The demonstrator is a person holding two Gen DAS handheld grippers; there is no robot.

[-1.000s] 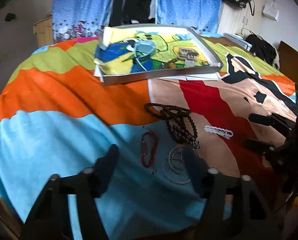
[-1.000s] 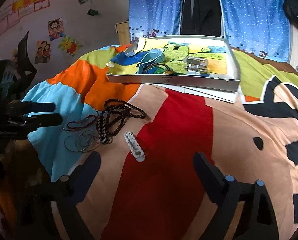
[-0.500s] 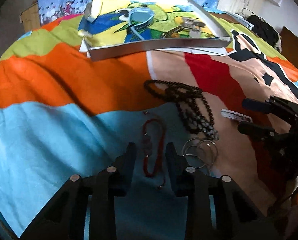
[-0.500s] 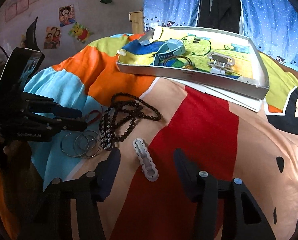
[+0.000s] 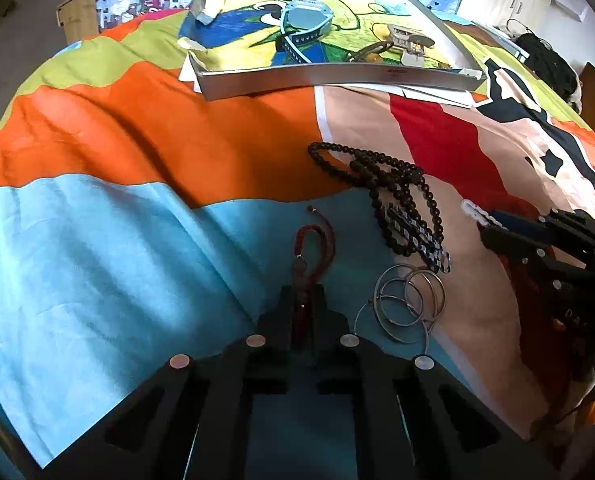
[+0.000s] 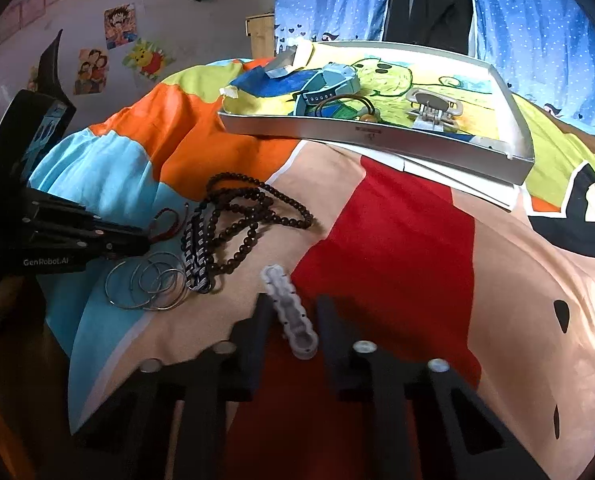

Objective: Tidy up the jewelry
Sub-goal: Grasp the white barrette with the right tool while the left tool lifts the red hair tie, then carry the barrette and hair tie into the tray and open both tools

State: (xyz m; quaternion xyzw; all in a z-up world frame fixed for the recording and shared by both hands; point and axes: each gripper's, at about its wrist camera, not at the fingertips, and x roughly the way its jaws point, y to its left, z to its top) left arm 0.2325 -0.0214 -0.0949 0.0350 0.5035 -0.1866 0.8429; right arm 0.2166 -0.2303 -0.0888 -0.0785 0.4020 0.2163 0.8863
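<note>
On the colourful bedspread lie a red cord bracelet (image 5: 315,240), a black bead necklace (image 5: 381,176), a black-and-white band (image 5: 417,240), several silver bangles (image 5: 407,300) and a white hair clip (image 6: 289,312). My left gripper (image 5: 302,300) is shut on the near end of the red bracelet; it also shows in the right wrist view (image 6: 137,240). My right gripper (image 6: 291,308) has its jaws either side of the white clip, with a gap to each. A silver tray (image 5: 337,76) at the far side holds a blue watch (image 5: 305,20) and a claw clip (image 6: 433,110).
White paper sheets (image 6: 457,176) lie under the tray. Blue curtains (image 6: 337,0) and dark clothes hang behind the bed. Posters (image 6: 121,28) hang on the left wall. A black bag (image 5: 549,68) sits at the far right.
Both grippers moved forward and down and narrowed. The left one closed on the red bracelet. The right one closed in around the white clip.
</note>
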